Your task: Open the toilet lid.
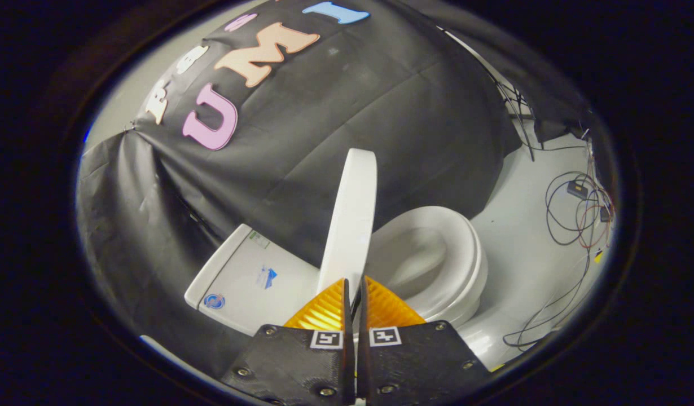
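The toilet lid [351, 220] is plain glossy white, and so are the seat [457, 254] and the bowl inside it, shaded to a soft grey in the hollow. The tank [251, 279] is white too, carrying a small round blue sticker, a blue-and-white mark and a pale label with a touch of green. The gripper [354, 293] has ribbed orange fingers [324, 310] with thin black inner edges, on matte black mounts [290, 355] that each bear a black-and-white square marker and small silvery screws. The wall cloth [381, 113] is dull black-grey with lighter creases. The floor [527, 254] is pale grey-white, crossed by black and reddish cables [572, 225].
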